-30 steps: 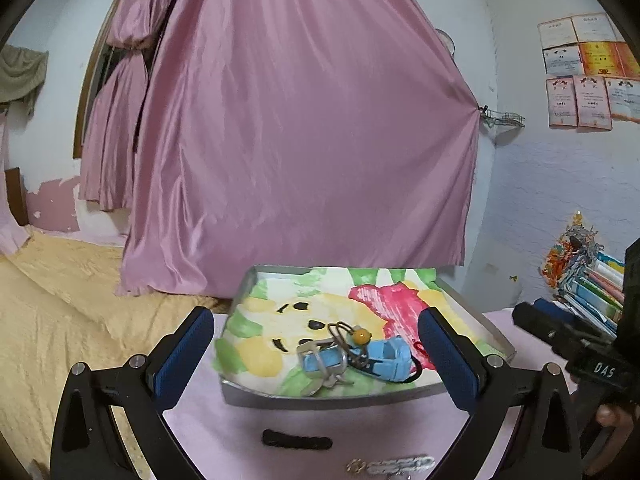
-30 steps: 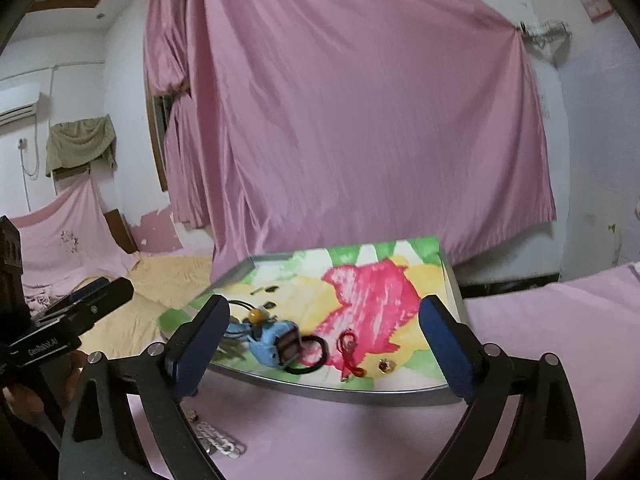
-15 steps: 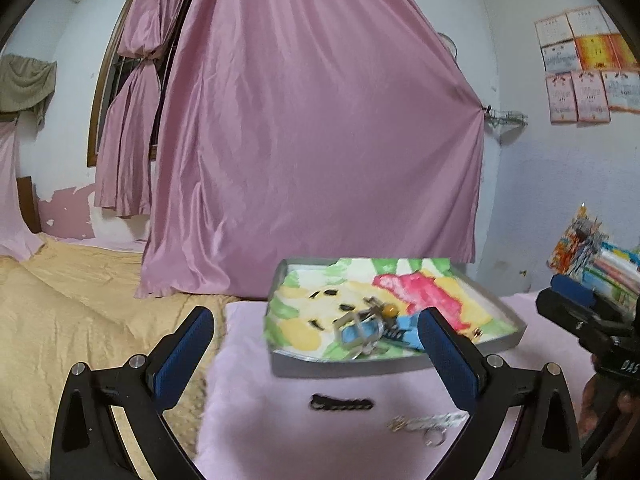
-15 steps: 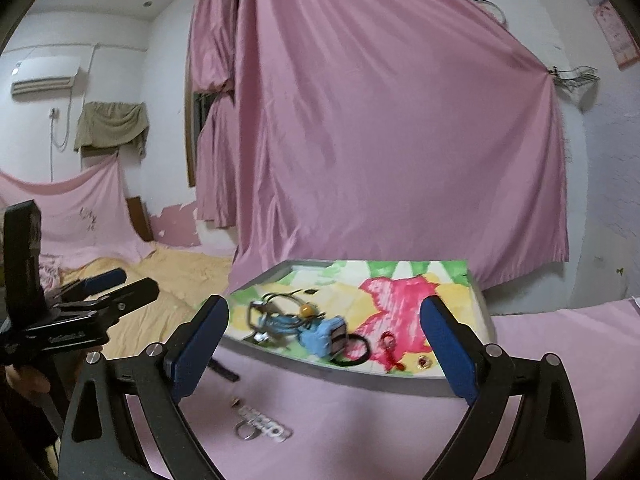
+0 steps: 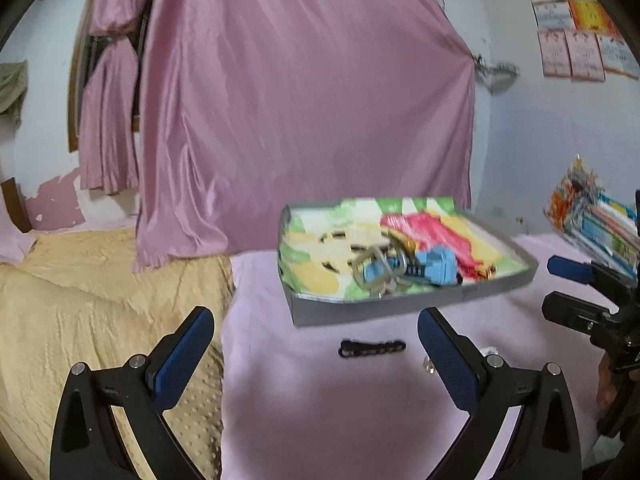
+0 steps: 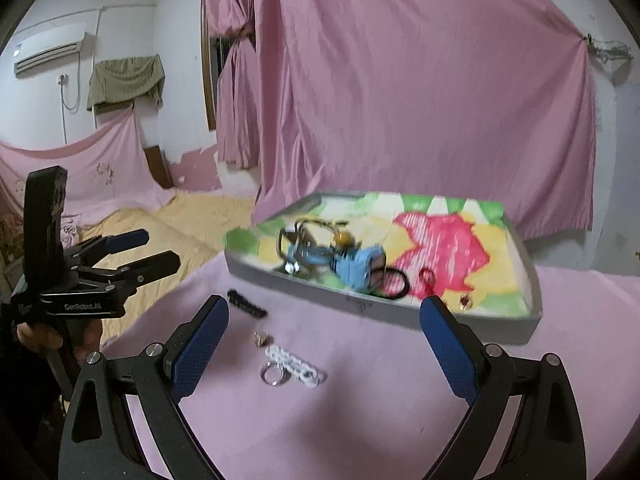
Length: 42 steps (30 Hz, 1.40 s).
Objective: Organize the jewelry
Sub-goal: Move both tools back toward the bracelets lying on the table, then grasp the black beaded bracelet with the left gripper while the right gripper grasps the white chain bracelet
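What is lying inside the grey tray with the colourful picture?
Inside the grey tray lie a blue watch, a black ring, a red loop and a small gold piece. Anything beneath the watch is hidden.

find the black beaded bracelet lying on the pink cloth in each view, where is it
Left wrist view: the black beaded bracelet lies flat on the pink cloth, centre of frame, just in front of the tray's near wall.
Right wrist view: the same bracelet lies left of centre, near the tray's left corner, beyond the white chain.
Shared landmark: the grey tray with the colourful liner.
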{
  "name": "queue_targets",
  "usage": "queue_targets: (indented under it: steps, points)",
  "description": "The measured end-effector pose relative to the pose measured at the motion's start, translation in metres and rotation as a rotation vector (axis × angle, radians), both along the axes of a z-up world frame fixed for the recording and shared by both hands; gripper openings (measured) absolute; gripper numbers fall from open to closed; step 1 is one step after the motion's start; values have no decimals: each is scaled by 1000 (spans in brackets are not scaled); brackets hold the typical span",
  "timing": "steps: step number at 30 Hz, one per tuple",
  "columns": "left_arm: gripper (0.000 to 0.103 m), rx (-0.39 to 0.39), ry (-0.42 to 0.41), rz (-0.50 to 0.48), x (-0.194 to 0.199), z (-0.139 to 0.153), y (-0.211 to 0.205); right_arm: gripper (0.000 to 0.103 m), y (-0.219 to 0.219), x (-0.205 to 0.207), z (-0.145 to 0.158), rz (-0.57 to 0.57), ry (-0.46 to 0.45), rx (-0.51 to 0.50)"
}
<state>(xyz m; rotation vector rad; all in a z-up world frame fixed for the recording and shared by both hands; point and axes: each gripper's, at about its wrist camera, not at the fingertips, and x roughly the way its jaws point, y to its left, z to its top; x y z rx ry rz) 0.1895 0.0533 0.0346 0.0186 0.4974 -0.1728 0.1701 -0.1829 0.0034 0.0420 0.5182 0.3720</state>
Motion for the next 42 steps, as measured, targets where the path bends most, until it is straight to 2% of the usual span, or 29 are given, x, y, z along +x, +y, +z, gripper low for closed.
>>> queue_targets:
  steps: [12, 15, 19, 20, 23, 26, 31, 37, 42]
  points:
    - [102, 10, 174, -37, 25, -18, -7, 91, 5, 20, -18, 41, 160, -27]
    - [102, 11, 210, -45, 30, -22, -8, 80, 7, 25, -23, 49, 190, -41]
    - [102, 14, 250, -65, 35, -27, -10, 71, 6, 30, -26, 57, 227, -55]
    - [102, 20, 259, -72, 36, -28, -12, 67, 6, 33, -28, 59, 240, -64]
    - [102, 59, 284, -92, 41, -32, -15, 65, 4, 37, -32, 66, 277, -76]
    - [102, 88, 306, -119, 48, -35, -19, 55, 3, 41, -36, 74, 307, -92]
    - [94, 142, 335, -163, 58, -40, -25, 41, 7, 45, -41, 106, 343, -133]
    - [88, 180, 348, -208, 68, -43, -29, 40, 15, 47, -41, 152, 350, -184]
    - [76, 185, 358, -257, 72, -45, -32, 40, 24, 51, -40, 192, 342, -225]
